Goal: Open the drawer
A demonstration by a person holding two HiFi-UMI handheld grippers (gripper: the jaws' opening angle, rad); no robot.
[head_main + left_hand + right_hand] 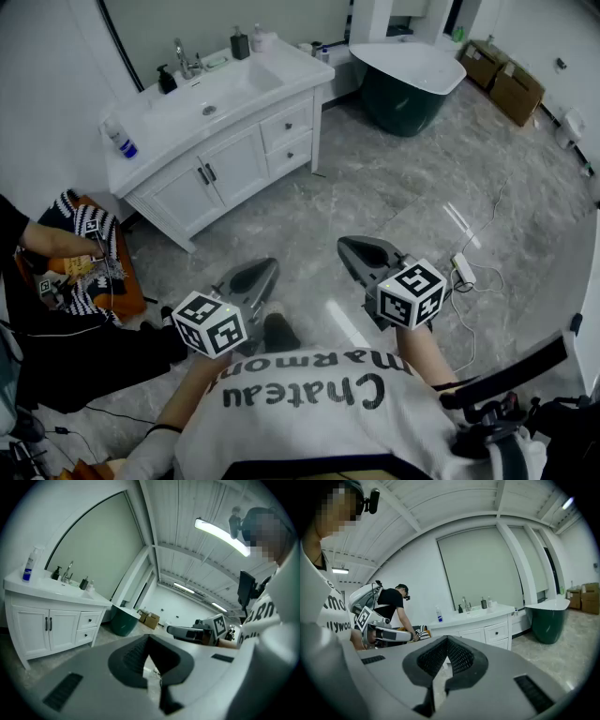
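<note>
Between the vanity cabinet [236, 167] and the two tools, a wide stretch of grey marble floor [375, 202] is lying bare, so the way to the cabinet front is standing free. On the right this room is ending at a dark green bathtub [408, 84], which is standing near the cabinet's right end. A white power strip [463, 270] with its cable is lying on the floor near the right tool [351, 246]. At the left edge a second person [42, 246], partly cut off, is reaching toward an orange object near the cabinet's left end.

Two drawers are sitting one above the other in the right part of the white cabinet: the upper drawer [287, 123] and the lower drawer [290, 153]. Both are lying flush with the front, each one showing a small dark knob, and both are well apart from the tools.

The left tool [266, 269] is holding its jaws together with nothing between them. The right tool's jaws seem to be meeting as well, also empty. The wearer's hands are hiding under the marker cubes. The knobs are showing too small for their shape to be told.
</note>
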